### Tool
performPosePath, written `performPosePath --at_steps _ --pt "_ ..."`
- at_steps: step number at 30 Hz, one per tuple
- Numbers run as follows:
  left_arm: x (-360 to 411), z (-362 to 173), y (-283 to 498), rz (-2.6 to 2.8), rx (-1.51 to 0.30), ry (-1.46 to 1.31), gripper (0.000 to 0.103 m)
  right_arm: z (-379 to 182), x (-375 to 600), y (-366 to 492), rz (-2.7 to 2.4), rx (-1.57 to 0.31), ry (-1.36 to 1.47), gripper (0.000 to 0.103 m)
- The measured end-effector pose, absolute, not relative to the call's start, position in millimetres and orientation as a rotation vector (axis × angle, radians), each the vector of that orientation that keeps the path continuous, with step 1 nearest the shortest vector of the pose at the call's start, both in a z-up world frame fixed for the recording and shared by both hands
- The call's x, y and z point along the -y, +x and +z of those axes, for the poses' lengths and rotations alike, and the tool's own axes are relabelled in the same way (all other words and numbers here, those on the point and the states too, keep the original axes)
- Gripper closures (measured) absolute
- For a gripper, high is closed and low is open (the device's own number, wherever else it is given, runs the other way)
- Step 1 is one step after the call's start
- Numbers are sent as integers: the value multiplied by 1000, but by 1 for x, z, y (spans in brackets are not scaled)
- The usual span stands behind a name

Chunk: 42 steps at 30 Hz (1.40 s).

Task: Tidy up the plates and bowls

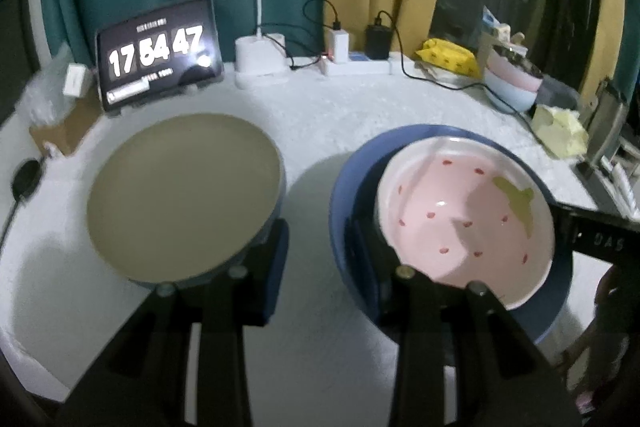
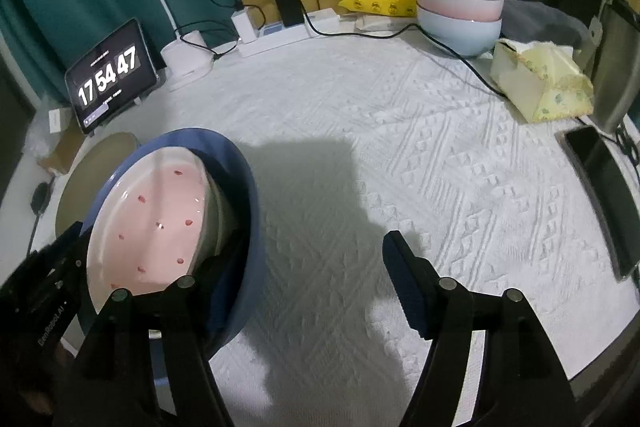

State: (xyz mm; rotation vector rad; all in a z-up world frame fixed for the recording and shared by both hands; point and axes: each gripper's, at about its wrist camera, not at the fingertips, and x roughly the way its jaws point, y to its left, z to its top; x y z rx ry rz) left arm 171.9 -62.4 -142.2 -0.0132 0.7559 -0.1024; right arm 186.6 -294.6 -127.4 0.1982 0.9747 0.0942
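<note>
Left wrist view: pink strawberry-dotted bowl (image 1: pixel 464 223) sits tilted inside the blue bowl (image 1: pixel 344 195), mouth facing up; left gripper (image 1: pixel 320 251) fingers pinch both rims; right gripper (image 2: pixel 316 267) gapes wide, empty.

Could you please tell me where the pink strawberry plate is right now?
The pink strawberry plate lies tilted inside the blue bowl, right of the beige plate in the left wrist view.
</note>
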Motion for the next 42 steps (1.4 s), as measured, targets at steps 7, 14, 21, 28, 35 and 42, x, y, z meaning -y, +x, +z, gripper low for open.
performPosePath --at_steps 7,14,21,28,35,42 --pt "56 -143 175 -157 -780 -76 71 -130 296 184 78 -949 261 32" --pt "67 -140 173 -177 -769 -38 91 -128 290 183 143 -938 280 65" --pt "65 -138 175 -187 -779 -53 91 -120 267 181 151 -899 208 93" --pt "65 -137 172 -208 -782 -62 91 -120 273 181 152 -905 240 93" --pt "61 -139 172 -223 -802 -79 91 -113 270 177 154 -876 232 93" --pt "59 -134 171 -232 -786 -81 91 -105 267 176 149 -855 218 93"
